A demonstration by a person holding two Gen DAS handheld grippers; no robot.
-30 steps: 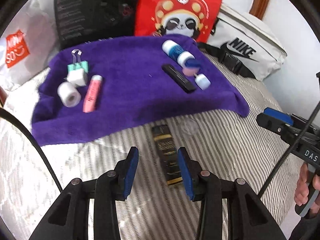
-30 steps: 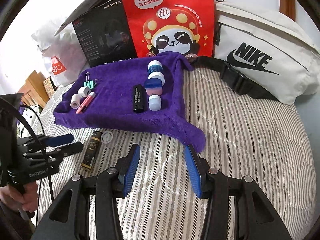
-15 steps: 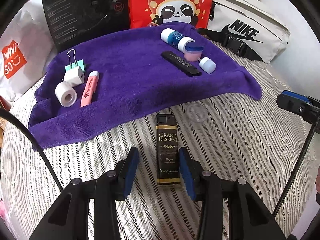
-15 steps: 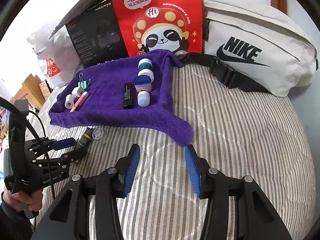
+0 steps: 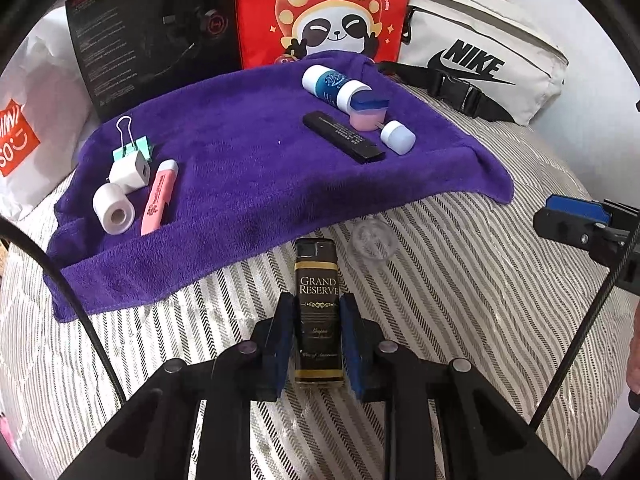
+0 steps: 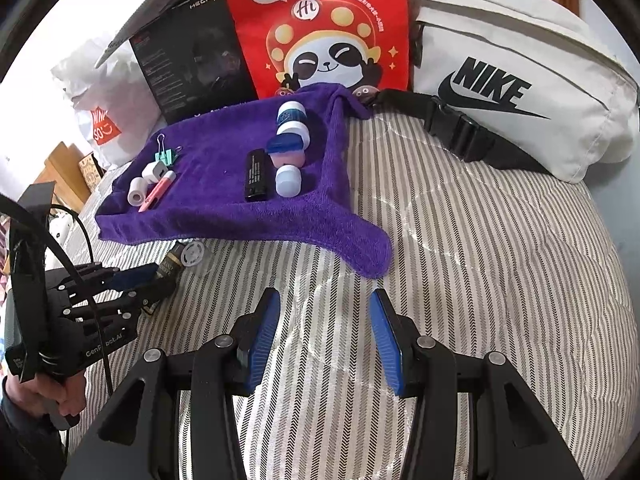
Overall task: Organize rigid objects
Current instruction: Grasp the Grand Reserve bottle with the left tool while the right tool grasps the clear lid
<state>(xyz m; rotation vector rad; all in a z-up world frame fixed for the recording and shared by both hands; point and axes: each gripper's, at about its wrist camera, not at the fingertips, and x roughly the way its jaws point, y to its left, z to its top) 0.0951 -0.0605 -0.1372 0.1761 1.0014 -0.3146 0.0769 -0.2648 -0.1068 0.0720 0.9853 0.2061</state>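
A black and gold lighter (image 5: 316, 268) lies on the striped bedding just in front of the purple towel (image 5: 248, 168). My left gripper (image 5: 317, 298) is closing on it, and both blue pads touch the lighter's sides. The right wrist view shows that gripper (image 6: 136, 280) at the left with the lighter (image 6: 170, 266) in its tips. My right gripper (image 6: 324, 295) hangs open over bare bedding, nothing between its fingers. On the towel lie a tape roll (image 5: 113, 208), a white charger (image 5: 130, 170), a pink highlighter (image 5: 158, 196), a black bar (image 5: 342, 136) and a blue-white tube (image 5: 334, 88).
A clear plastic disc (image 5: 370, 238) lies right of the lighter's top. A red panda bag (image 5: 320, 12), a black box (image 5: 156, 28) and a white Nike bag (image 5: 480, 56) stand behind the towel. A white shopping bag (image 5: 24, 132) sits at the left.
The left gripper settled over the lighter, and its jaws went from wide apart to closed against the lighter's sides. The right gripper kept its opening and hardly moved.
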